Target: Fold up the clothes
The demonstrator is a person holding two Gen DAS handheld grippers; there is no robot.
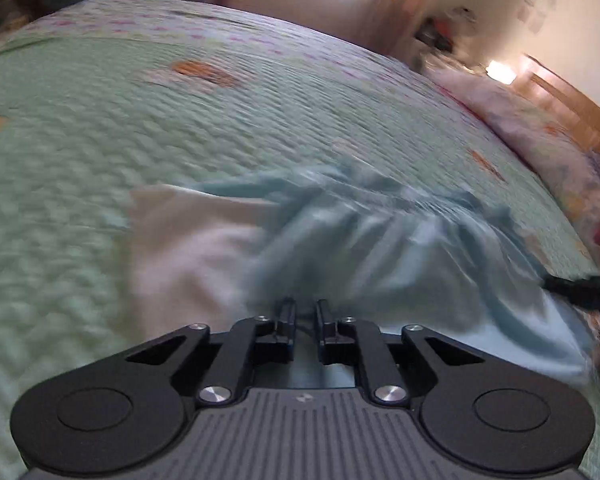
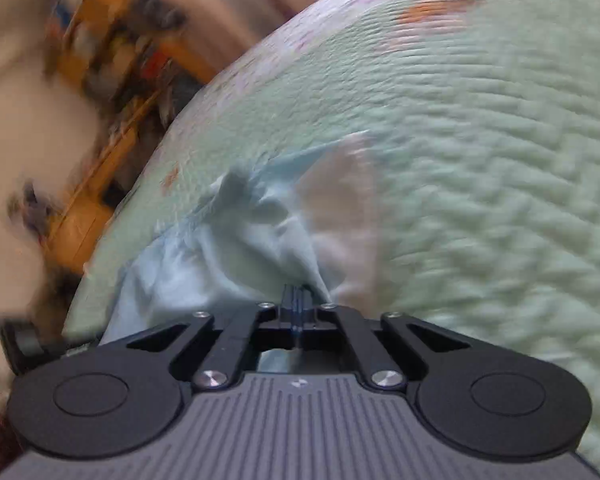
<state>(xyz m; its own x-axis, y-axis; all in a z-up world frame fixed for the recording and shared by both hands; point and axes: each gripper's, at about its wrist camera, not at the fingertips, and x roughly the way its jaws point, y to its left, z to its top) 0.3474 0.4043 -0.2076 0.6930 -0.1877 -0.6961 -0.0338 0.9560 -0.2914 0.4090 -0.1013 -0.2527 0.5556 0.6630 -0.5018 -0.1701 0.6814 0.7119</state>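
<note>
A crumpled light blue garment (image 1: 380, 236) lies on the green quilted bedspread (image 1: 180, 112). My left gripper (image 1: 305, 312) has its fingers close together at the garment's near edge, and the cloth fans out from their tips. In the right wrist view the same garment (image 2: 204, 264) bunches toward my right gripper (image 2: 297, 298), whose fingers are pressed together on a fold of it. A pale whitish cloth (image 1: 180, 252) lies against the blue one and also shows in the right view (image 2: 344, 208). Both views are blurred.
Along the bed's right side in the left view are a patterned pillow (image 1: 540, 148) and a wooden headboard (image 1: 572, 96). Cluttered wooden shelves (image 2: 112, 64) stand beyond the bed edge in the right view. A dark object (image 1: 580, 288) pokes in at the right edge.
</note>
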